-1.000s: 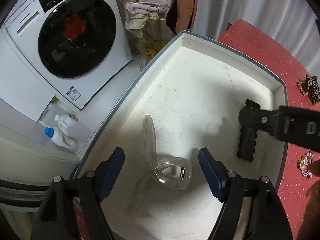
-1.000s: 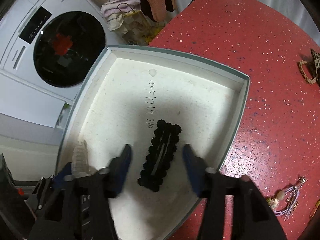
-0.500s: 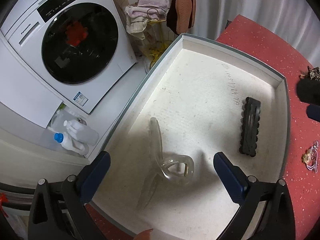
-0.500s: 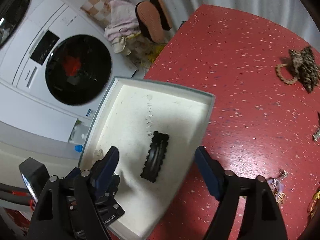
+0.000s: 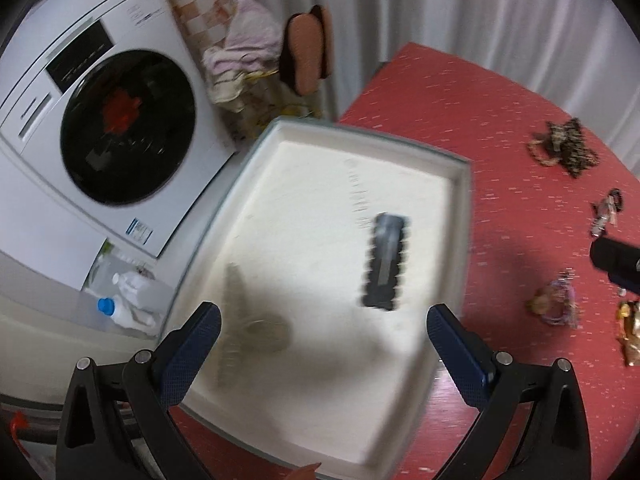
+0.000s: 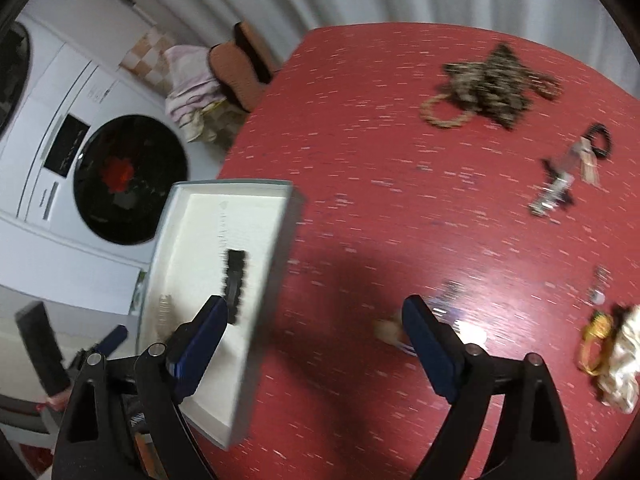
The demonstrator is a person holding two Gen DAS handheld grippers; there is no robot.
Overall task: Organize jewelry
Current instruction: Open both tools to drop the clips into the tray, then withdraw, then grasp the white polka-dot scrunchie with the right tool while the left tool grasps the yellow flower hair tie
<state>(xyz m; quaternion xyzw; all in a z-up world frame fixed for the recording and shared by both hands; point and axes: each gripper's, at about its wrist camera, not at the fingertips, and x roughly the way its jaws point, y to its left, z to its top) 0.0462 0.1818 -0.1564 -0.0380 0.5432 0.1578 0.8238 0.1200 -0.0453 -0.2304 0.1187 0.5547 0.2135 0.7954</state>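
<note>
A white tray (image 5: 460, 216) with a grey rim sits at the left edge of the red table (image 5: 512, 128). Inside lie a black scalloped hair clip (image 5: 385, 260) and a clear claw clip (image 5: 244, 320), blurred. My left gripper (image 5: 324, 344) hangs open above the tray with nothing between its fingers. In the right wrist view the tray (image 6: 276, 248) is at the left and the black clip (image 6: 235, 280) shows in it. My right gripper (image 6: 316, 344) is over bare table, its jaws opening and empty. A small purple-and-beige trinket (image 6: 440, 320) lies by its right finger.
Loose jewelry lies on the table's right side: a leopard-print scrunchie (image 6: 496, 88), a black hair tie with clips (image 6: 576, 172), a gold and cream bundle (image 6: 612, 352). A washing machine (image 5: 120, 128), towels and plastic bottles (image 5: 128, 300) stand beyond the table's left edge.
Both grippers let go of their clips, opened wide and lifted away from the tray. The right gripper swung right, out over the red table. Both clips stay in the tray.
</note>
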